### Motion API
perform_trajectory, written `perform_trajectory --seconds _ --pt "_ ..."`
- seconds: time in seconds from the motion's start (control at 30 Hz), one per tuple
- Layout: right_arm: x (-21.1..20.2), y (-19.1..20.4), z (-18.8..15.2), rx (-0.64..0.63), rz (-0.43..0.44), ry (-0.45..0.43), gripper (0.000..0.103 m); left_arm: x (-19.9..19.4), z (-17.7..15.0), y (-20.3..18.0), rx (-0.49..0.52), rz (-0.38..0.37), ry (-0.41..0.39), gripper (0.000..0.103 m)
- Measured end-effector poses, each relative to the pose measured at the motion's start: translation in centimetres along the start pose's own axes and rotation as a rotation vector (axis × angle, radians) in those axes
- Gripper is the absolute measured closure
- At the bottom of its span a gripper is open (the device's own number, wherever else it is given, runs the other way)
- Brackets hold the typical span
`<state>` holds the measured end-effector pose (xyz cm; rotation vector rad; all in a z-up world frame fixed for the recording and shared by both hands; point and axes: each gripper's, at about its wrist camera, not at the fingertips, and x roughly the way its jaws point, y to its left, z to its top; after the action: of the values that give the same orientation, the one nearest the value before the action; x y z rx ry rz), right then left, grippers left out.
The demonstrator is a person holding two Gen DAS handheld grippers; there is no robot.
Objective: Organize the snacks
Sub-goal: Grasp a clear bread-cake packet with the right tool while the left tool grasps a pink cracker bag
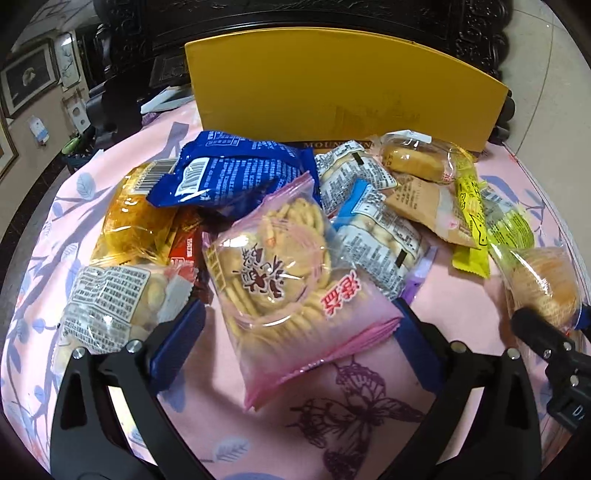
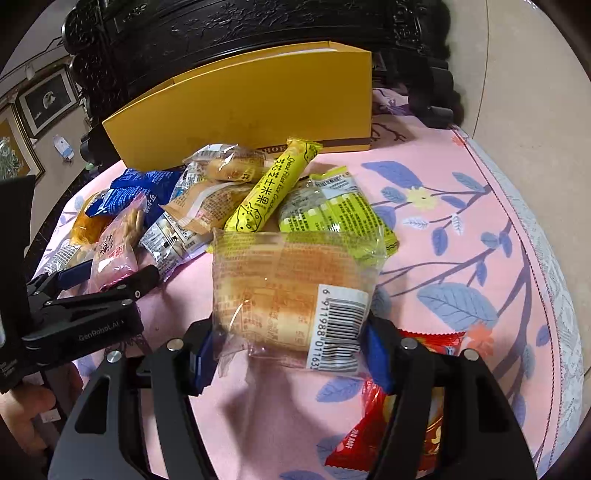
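Observation:
A pile of snack packs lies on a pink floral tablecloth (image 1: 332,417) before a yellow box (image 1: 332,88). My left gripper (image 1: 295,332) stands wide around a pink cracker bag (image 1: 280,280); the blue pads flank the bag, and contact is unclear. My right gripper (image 2: 291,347) has its blue pads against both sides of a clear bread pack with a barcode (image 2: 291,295). That pack also shows in the left wrist view (image 1: 543,284), with the right gripper's finger beside it. The left gripper shows at the left in the right wrist view (image 2: 110,284).
The pile holds a blue bag (image 1: 236,173), a golden cake pack (image 1: 129,218), a yellow stick pack (image 2: 269,192), a green pack (image 2: 340,206) and white biscuit packs (image 1: 380,236). A red pack (image 2: 424,424) lies under my right gripper. Dark carved furniture (image 2: 258,26) stands behind the box.

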<state>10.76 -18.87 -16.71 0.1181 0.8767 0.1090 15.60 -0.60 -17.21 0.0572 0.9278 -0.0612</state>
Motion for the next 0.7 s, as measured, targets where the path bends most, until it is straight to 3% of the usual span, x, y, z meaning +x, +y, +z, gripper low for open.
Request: perform_trajectory --seconds 0.17,0.4,0.43,0.5,0.6,0.7 --pt "-0.1 0.1 0.0 0.004 0.016 0.004 0.037 -0.4 0.5 1.0 0.017 -0.023 -0.006 0.002" --pt "-0.2 0.2 0.3 0.002 0.023 -0.001 0.037 1.1 1.7 4.0 -0.088 -0.011 0.023 0.005" --pt "-0.2 0.2 0.3 0.0 0.023 0.0 0.037 1.2 1.8 4.3 -0.103 -0.021 0.02 0.008" --pt "0.1 0.2 0.3 -0.001 0.023 0.007 0.037 1.5 2.0 4.1 -0.098 -0.016 0.022 0.023" --pt "0.2 0.4 0.3 -0.005 0.027 0.012 0.037 1.7 2.2 3.5 -0.056 0.022 0.028 0.031" --pt "0.3 0.5 0.3 -0.012 0.029 0.013 0.037 1.3 1.9 3.4 -0.05 0.015 0.019 0.043"
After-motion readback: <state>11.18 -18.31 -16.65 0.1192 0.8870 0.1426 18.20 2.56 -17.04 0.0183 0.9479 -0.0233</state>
